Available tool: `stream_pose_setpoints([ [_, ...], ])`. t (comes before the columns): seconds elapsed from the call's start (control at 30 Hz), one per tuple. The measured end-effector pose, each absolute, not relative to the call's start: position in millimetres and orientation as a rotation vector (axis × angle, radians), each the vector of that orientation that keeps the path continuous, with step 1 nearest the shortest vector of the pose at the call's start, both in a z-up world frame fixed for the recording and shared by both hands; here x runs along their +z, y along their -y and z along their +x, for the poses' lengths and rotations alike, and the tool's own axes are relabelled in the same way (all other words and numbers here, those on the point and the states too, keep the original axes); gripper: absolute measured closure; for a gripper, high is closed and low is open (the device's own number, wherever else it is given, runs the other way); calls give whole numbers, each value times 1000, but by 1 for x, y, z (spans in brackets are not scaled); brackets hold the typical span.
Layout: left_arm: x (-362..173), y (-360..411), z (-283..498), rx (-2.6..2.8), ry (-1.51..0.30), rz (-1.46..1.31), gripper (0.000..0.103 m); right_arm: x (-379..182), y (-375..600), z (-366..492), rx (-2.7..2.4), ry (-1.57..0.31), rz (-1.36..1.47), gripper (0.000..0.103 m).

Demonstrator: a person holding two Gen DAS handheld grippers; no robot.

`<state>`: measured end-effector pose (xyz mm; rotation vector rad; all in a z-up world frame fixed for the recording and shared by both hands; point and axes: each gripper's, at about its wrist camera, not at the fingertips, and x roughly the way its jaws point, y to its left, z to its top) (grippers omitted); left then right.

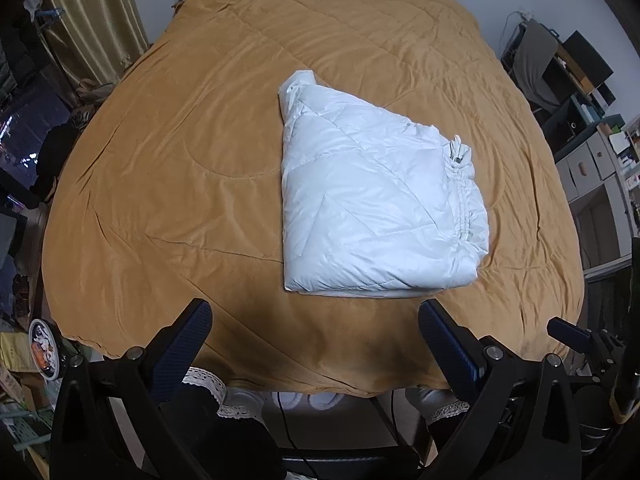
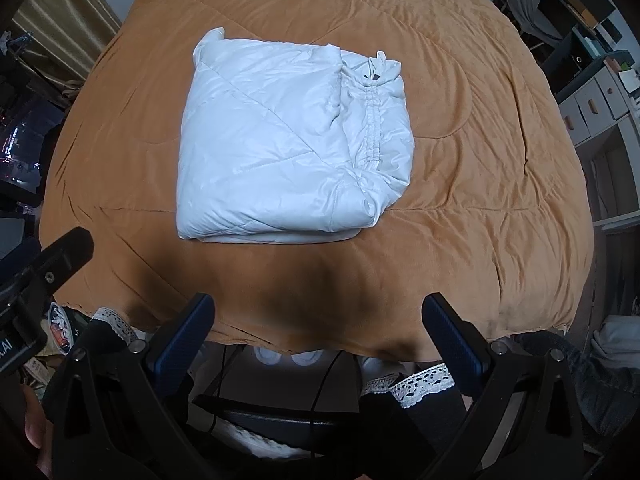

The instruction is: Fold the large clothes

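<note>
1. A white quilted puffer jacket [image 1: 376, 200] is being shown folded into a thick, roughly square bundle, lying flat near the middle of a bed.
2. A gathered elastic hem with a small drawcord toggle [image 1: 458, 154] is being seen along the bundle's right edge, and a rounded fold is sticking out at its far left corner.
3. In the right wrist view the same jacket [image 2: 288, 148] is being seen left of centre, its layered edges facing the camera.
4. The bed is being covered by an orange-tan quilted blanket [image 1: 168, 184], lightly wrinkled, which is hanging over the near edge.
5. The left tongs [image 1: 316, 344] are being held spread wide, nothing between the blue-padded fingers, hovering over the bed's near edge and apart from the jacket.
6. The right tongs [image 2: 320, 340] are likewise being held spread wide and empty, near the bed's front edge and apart from the jacket.
7. Part of the left tool is being glimpsed at the left edge of the right wrist view.
8. Gold curtains [image 1: 92, 20] are being seen at the far left of the room.
9. Grey drawers and shelving [image 1: 592, 160] are being seen to the right of the bed.
</note>
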<state>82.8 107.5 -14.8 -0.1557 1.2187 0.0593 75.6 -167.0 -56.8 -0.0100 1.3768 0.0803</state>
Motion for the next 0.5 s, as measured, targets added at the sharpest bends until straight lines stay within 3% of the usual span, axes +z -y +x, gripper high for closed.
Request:
stream_pose_setpoints([
  [0.5, -17, -111, 81, 51, -1227, -163, 0, -60, 162, 74, 86, -1390, -27, 0],
])
